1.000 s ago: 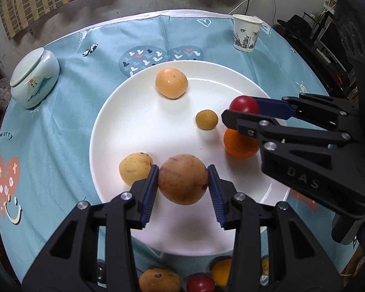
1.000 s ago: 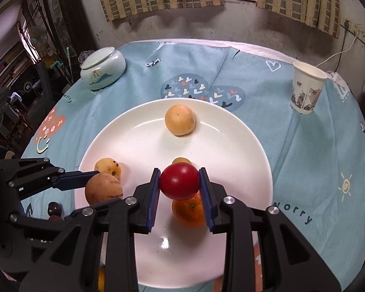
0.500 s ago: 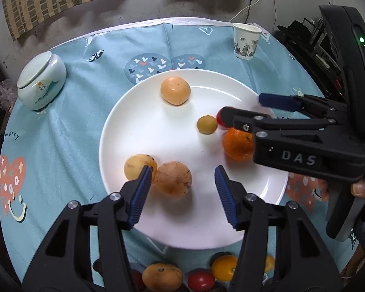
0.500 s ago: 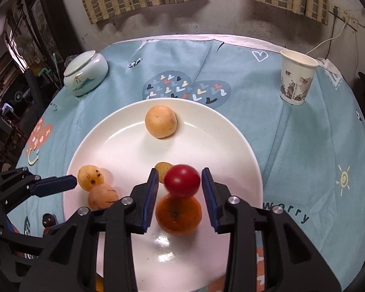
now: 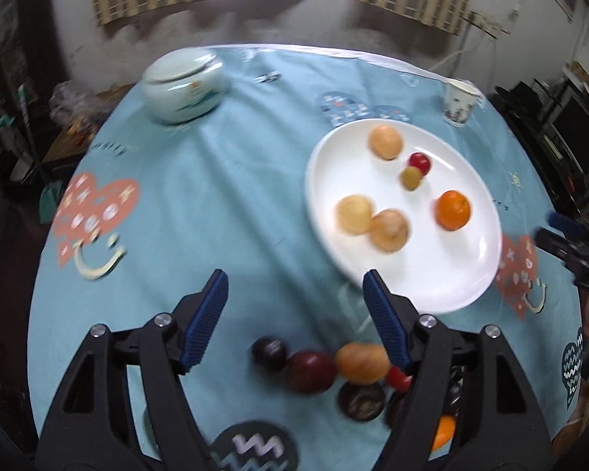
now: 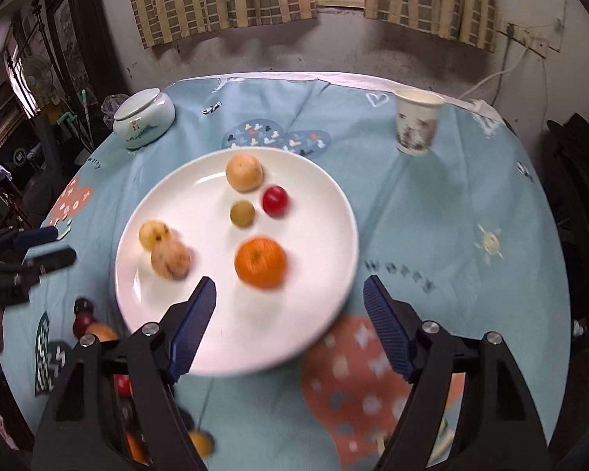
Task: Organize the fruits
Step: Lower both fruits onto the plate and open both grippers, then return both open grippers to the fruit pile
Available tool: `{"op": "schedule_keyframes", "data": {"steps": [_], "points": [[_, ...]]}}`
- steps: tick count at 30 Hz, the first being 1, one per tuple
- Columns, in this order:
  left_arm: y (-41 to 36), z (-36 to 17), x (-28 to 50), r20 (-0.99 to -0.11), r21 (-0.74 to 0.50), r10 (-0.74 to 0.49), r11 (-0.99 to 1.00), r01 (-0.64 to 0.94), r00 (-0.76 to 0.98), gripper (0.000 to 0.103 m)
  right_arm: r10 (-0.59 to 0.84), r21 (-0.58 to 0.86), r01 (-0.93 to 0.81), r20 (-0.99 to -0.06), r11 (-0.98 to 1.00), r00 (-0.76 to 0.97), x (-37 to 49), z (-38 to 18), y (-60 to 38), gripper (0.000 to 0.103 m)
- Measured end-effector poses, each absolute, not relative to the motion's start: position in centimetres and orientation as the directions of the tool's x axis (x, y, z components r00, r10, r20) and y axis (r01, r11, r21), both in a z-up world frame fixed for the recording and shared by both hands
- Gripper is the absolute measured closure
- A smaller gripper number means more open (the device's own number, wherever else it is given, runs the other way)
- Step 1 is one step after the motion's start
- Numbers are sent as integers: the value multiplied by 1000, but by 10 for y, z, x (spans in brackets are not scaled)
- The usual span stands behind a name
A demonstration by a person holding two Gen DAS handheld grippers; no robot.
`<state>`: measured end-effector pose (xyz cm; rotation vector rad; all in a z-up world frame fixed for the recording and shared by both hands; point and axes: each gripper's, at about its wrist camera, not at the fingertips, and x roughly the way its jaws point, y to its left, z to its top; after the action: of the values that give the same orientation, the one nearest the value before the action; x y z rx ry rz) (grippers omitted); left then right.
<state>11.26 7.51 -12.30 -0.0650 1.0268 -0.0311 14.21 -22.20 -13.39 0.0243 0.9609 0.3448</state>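
Plate (image 6: pixel 333 212) on worktop (image 5: pixel 216 196) carries six fruits; more lie loose at the near edge (blurred). Left hand-held gripper (image 5: pixel 294 314) is opening, nothing between its jaws; right hand-held gripper (image 6: pixel 288 327) is released, empty. Next pick is best taken square, jaws centred over one loose fruit. Oval fruit (image 5: pixel 361 363) lies with its long axis across the view.
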Motion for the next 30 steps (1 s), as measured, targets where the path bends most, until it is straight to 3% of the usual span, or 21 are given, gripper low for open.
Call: {"op": "schedule_keyframes", "data": {"steps": [9, 16, 22, 30], "points": [[134, -143, 35, -886, -82, -16, 989, -122, 463, 29, 293, 219, -205, -831, 954, 473, 30, -156, -262, 25], [94, -167, 0, -920, -108, -102, 994, 6, 378, 29, 316, 254, -198, -848, 947, 425, -17, -178, -258, 25], [38, -174, -19, -928, -114, -161, 981, 155, 337, 27, 275, 182, -252, -872, 950, 405, -26, -195, -243, 25], [-3, -173, -28, -934, -109, -182, 964, 241, 307, 26, 259, 107, -371, -884, 923, 389, -11, -211, -214, 28]]}}
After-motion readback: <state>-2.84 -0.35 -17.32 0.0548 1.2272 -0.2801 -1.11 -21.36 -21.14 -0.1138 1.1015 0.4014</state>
